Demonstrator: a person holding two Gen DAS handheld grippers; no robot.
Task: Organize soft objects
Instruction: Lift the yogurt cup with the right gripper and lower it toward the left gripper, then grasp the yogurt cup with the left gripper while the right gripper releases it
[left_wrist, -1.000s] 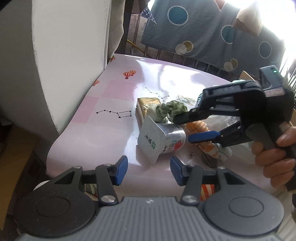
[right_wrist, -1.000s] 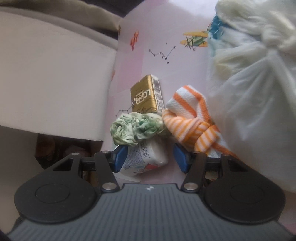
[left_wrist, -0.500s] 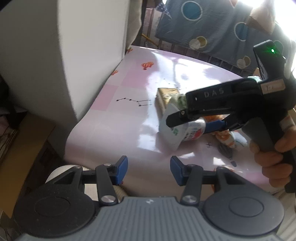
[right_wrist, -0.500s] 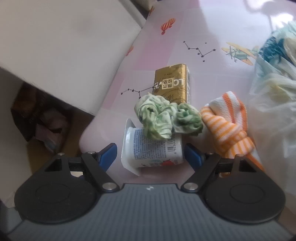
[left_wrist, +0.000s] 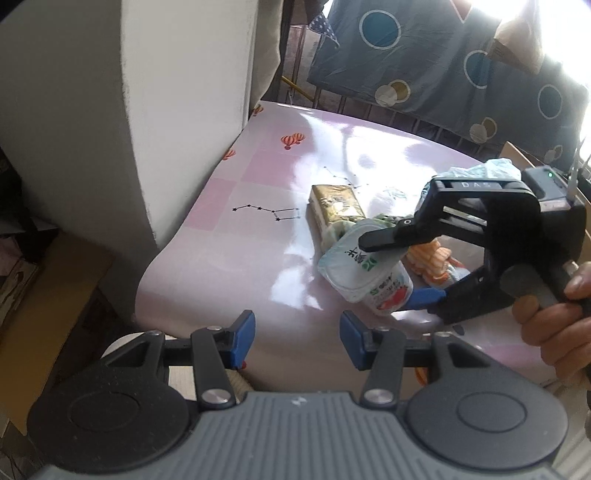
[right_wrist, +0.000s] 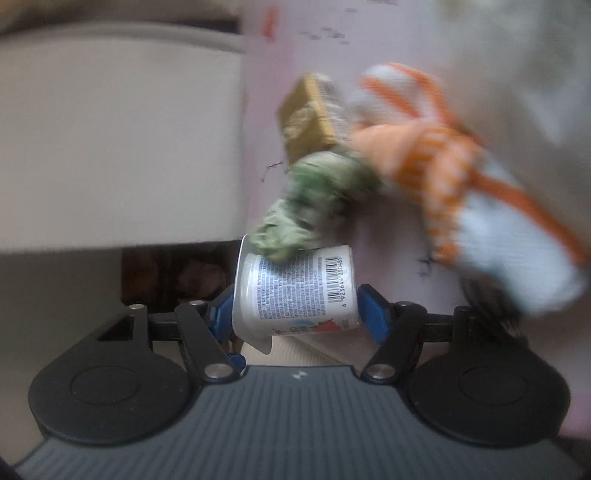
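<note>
Right claw (right_wrist: 295, 314) straddles the yogurt cup (right_wrist: 295, 291), which lies on its side near the front edge of the pink patterned surface (left_wrist: 258, 206); its jaws have just been closing, and the cup sits between the blue pads. The right wrist view shows both pads at or against the cup's ends, lid end by the left pad, base by the right, but motion blur leaves it unclear whether they press on it. A green crumpled cloth (right_wrist: 314, 206) rests against the cup's upper side and touches it. Beyond the cloth lies a gold carton (left_wrist: 336, 206), flat on the surface. An orange-and-white striped knotted cloth (right_wrist: 443, 158) lies just right of the green one. Left claw (left_wrist: 297, 338) hovers at the near edge of the surface, jaws apart with nothing between them. A person's hand (left_wrist: 554, 317) grips the right claw's handle.
</note>
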